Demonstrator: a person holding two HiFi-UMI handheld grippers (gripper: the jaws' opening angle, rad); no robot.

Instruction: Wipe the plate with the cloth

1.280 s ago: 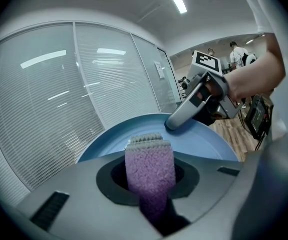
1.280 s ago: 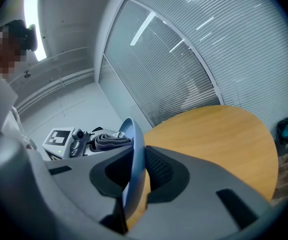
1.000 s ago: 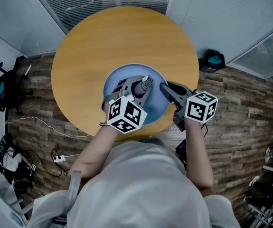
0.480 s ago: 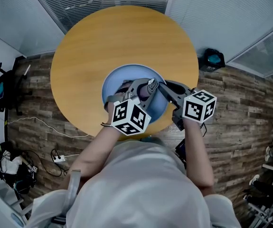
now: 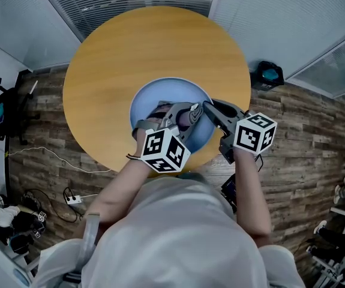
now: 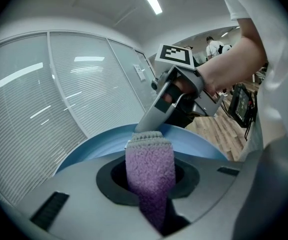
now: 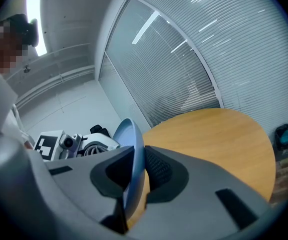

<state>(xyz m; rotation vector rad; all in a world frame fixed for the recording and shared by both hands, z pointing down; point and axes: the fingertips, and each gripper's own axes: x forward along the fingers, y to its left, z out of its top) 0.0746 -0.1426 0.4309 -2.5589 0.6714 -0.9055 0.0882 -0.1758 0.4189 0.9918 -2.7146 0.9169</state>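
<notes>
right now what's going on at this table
A person with a gripper in each hand is wiping a blue plate on a round wooden table. The right gripper is clamped on the plate's rim and steadies it. The left gripper is shut on a purple cloth, whose end meets the plate's inner face close to the right gripper's jaws.

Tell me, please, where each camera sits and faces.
Head view: worn by the person, steeply down at table, plate, left tool, right tool; forearms, torso show.
Left gripper view: on left tool, along jaws shut on cloth, toward plate; right hand shows.
Right gripper view: on right tool, along jaws clamping plate rim, over table; person's head shows.
Shared: all three show the plate.
</notes>
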